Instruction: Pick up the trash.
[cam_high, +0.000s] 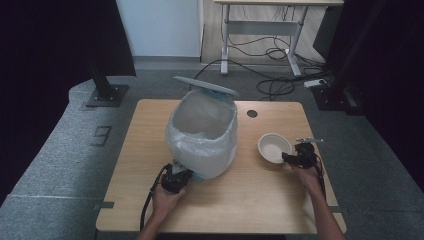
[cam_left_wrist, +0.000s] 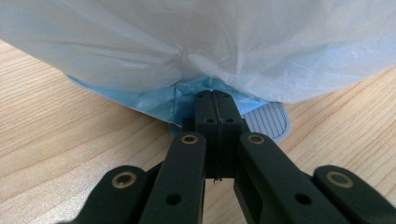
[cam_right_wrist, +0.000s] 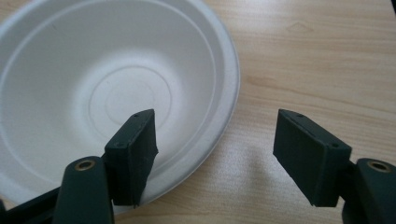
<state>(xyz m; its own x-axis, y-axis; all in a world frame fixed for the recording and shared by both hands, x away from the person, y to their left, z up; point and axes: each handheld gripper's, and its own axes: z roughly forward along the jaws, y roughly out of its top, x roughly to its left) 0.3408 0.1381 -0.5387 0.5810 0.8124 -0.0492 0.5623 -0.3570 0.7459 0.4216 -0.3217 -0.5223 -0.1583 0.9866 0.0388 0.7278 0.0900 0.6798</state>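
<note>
A bin lined with a white bag (cam_high: 202, 132) stands mid-table with its grey-blue lid (cam_high: 205, 86) tipped up at the back. My left gripper (cam_high: 181, 175) is at the bin's near base, shut. In the left gripper view its closed jaws (cam_left_wrist: 215, 95) sit against the blue base under the bag (cam_left_wrist: 196, 42), just left of the ribbed pedal (cam_left_wrist: 267, 122). A white paper bowl (cam_high: 272, 146) lies to the right of the bin. My right gripper (cam_high: 290, 158) is open at the bowl's near right edge. The right gripper (cam_right_wrist: 215, 126) straddles the rim of the bowl (cam_right_wrist: 93, 93), with one jaw over the inside and the other over bare wood.
The wooden table (cam_high: 150, 200) has a round cable hole (cam_high: 252, 113) at the back right. Beyond it are a desk frame (cam_high: 265, 30), floor cables (cam_high: 275, 85) and black stand bases (cam_high: 106, 95). Bare wood lies in front of and to the left of the bin.
</note>
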